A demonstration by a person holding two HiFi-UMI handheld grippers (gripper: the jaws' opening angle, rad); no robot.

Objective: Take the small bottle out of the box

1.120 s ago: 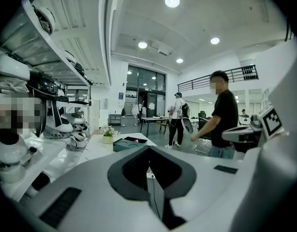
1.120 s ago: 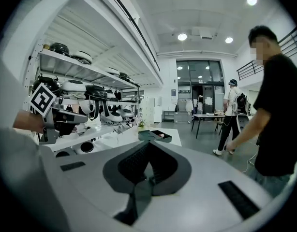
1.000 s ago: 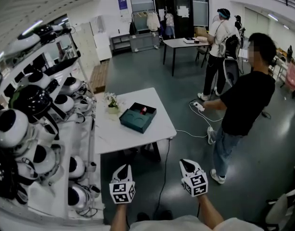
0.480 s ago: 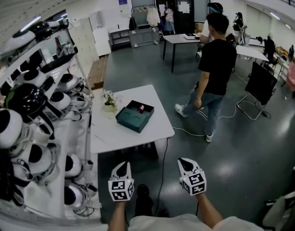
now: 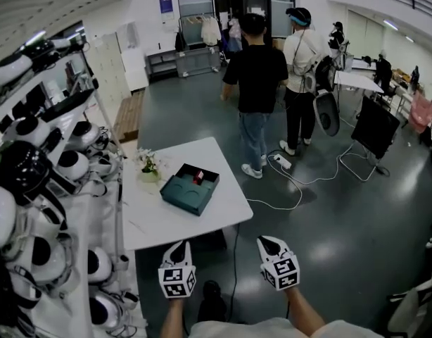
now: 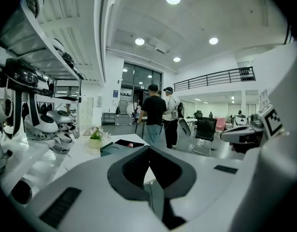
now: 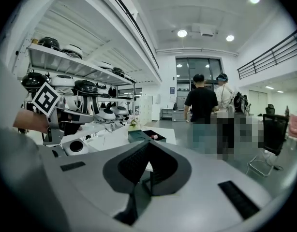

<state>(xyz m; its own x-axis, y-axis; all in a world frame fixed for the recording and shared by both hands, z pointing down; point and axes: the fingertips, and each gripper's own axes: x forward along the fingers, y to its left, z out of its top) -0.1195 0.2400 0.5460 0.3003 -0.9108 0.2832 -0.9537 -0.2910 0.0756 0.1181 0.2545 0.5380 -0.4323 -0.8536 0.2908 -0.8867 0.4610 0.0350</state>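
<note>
**Worktop lot, seen from the near side**

- Bottle [image 5: 198,177], one. Small, reddish, lying in the dark far section of the box, just above frame centre. Too small to tell the material. Judged light and stiff, possibly smooth enough to slip and possibly breakable. Best taken across the body from above with a modest squeeze, then lifted straight up clear of the box wall.
- Box [image 5: 182,193], one. Teal, shallow, open at the top, set askew near the middle of the worktop. Likely light enough to shift if the bottle catches, so one gripper may need to steady it.
- Worktop [image 5: 167,224], one. White, left of centre.
- Potted flowers [image 5: 148,167], one. They stand just beside the box, at its upper left.
- Left hand-held gripper [image 5: 179,246], one. Lower centre of the frame, jaws pressed together, nothing between them. Well apart from the box.
- Right hand-held gripper [image 5: 268,241], one. Lower centre, to the right of the other, jaws likewise together and empty.
- Shelves [image 5: 33,189], left edge, crowded with rounded white and black headgear. Not counted.
- People: two standing close together at upper centre [image 5: 255,83], backs turned. Others farther off, too small to count.
- Power strip [image 5: 281,162], one, on the floor with a white cable.
</note>
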